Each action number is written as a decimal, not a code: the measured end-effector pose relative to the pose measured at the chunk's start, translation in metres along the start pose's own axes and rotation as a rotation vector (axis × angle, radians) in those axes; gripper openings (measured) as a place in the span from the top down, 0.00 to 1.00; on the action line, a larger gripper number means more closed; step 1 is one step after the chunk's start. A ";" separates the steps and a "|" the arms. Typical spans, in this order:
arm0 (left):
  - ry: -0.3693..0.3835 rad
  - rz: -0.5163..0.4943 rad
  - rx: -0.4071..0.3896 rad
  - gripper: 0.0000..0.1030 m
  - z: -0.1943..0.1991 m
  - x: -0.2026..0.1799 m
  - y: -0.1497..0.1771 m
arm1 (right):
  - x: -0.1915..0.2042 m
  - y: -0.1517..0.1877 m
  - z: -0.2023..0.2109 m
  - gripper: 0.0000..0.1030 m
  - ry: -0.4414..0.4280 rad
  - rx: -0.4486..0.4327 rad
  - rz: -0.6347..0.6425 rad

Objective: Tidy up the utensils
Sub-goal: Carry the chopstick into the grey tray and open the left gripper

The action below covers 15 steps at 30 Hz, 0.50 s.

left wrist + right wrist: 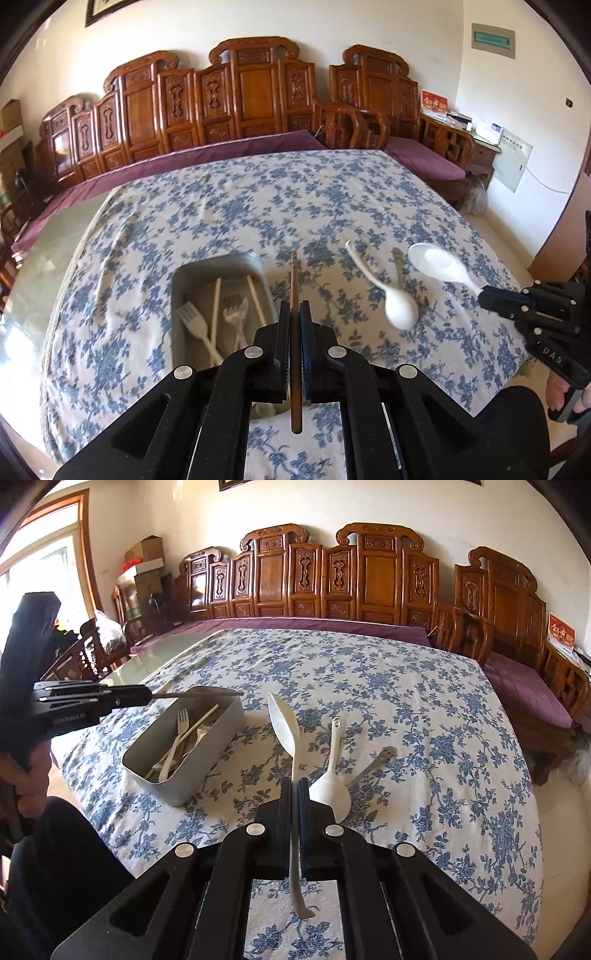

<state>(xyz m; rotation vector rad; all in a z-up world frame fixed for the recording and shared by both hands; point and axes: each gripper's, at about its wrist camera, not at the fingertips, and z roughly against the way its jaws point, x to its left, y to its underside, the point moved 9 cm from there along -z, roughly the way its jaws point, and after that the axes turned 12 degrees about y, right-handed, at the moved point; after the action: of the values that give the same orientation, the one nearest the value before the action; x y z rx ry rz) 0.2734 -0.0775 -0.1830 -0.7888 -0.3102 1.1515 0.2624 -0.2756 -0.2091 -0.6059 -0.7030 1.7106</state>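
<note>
1. Floral blue-and-white tablecloth (229, 206) covers the table; carved wooden benches stand behind.
2. Grey bin (207, 771) already holds white forks and pale sticks.
3. Left gripper (294, 321) is clamped on a brown chopstick (294, 280), near the bin.
4. Right gripper (294, 797) is clamped on a glossy white spoon (284, 720), in the air.
5. Left to do, in my judgement: a white ladle spoon (330, 790) and a metal utensil (376, 760) lie on the cloth.

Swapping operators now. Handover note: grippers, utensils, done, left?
Left gripper: shut on a brown chopstick, above the grey box.
Right gripper: shut on a white spoon, lifted off the tablecloth.
Done: forks and pale chopsticks in the box.
Left: drop both held items in, then the white ladle spoon and metal utensil on the cloth.
</note>
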 end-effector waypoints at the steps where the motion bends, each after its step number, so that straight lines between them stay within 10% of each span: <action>1: -0.010 0.001 0.005 0.96 0.000 0.006 0.004 | 0.002 0.000 0.000 0.96 -0.001 0.000 0.001; 15: -0.110 0.100 0.028 0.96 -0.014 0.079 0.026 | 0.014 0.012 -0.011 0.96 -0.016 0.033 0.029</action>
<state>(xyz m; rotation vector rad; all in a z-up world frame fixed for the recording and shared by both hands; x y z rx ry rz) 0.2957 -0.0075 -0.2243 -0.7244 -0.3485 1.2936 0.2591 -0.2621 -0.2262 -0.5826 -0.6787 1.7522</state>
